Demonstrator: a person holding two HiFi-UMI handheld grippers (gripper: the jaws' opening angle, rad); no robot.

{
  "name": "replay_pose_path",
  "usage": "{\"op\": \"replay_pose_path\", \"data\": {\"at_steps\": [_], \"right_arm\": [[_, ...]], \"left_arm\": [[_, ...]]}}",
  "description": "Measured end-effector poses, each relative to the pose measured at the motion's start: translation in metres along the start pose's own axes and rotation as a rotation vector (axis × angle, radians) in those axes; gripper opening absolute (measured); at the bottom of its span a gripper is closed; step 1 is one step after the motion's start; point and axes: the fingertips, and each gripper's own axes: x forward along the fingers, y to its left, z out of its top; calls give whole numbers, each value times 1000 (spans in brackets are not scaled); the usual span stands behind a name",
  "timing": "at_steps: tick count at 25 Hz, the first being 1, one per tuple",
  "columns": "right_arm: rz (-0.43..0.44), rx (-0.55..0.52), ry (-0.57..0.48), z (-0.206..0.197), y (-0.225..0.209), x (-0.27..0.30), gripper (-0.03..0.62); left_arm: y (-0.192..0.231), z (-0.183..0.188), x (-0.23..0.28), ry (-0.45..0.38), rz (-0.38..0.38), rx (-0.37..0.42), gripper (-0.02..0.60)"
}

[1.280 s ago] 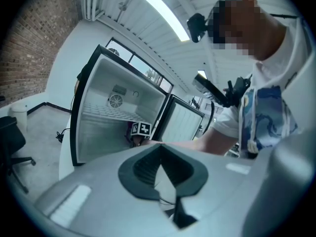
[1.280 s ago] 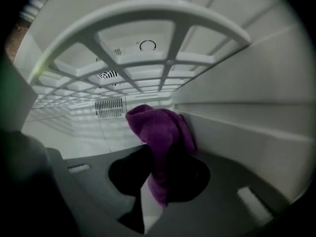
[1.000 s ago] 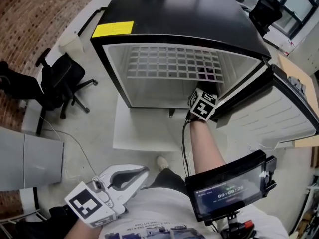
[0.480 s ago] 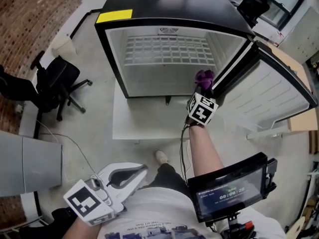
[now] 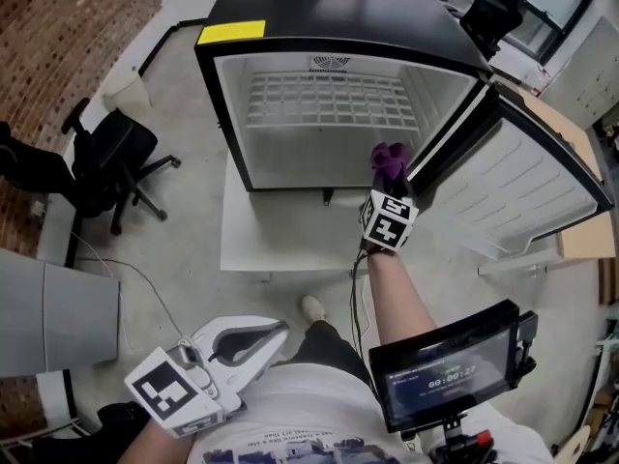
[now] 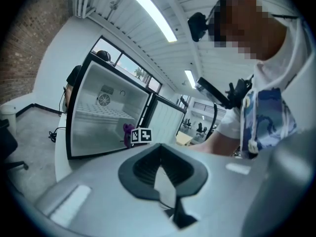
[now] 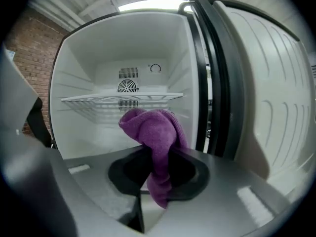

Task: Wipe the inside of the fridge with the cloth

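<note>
Looking down in the head view, find fridge [image 5: 338, 8] open, door [image 5: 522, 191] swung out to the right, shelf [image 5: 324, 100] high inside. See right gripper [image 5: 390, 184] just outside the opening at its lower right corner, clamped on purple cloth [image 5: 390, 158], cloth end toward the cavity. Note left gripper [image 5: 266, 338] low in frame, well apart from fridge. Turning to left gripper view: read jaws pressed together on nothing; spot fridge [image 6: 84, 132] far off, cloth [image 6: 128, 132] small in front of it. Turning to right gripper view: confirm jaws pinched on cloth [image 7: 155, 137], bunched top above, tail hanging down between them. Look straight past cloth into cavity, shelf [image 7: 123, 98] beyond and slightly above, door [image 7: 266, 107] at right, cloth not touching any wall yet. Judge wiping not begun; reckon next move a straight push forward with right arm, by far the nearer, cloth leading, long axis roughly upright, toward floor or back wall beneath shelf.
</note>
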Motion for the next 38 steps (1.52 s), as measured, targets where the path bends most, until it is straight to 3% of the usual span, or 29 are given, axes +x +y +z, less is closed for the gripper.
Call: {"op": "replay_pose_path", "data": {"at_steps": [8, 19, 38], "right_arm": [[83, -124, 19, 16, 23, 63, 74], [150, -165, 111, 4, 49, 140, 74], [486, -201, 135, -8, 192, 136, 74]], "left_arm": [[25, 12, 15, -7, 98, -7, 8], [64, 32, 41, -14, 199, -50, 8], [80, 32, 40, -22, 284, -88, 8]]}}
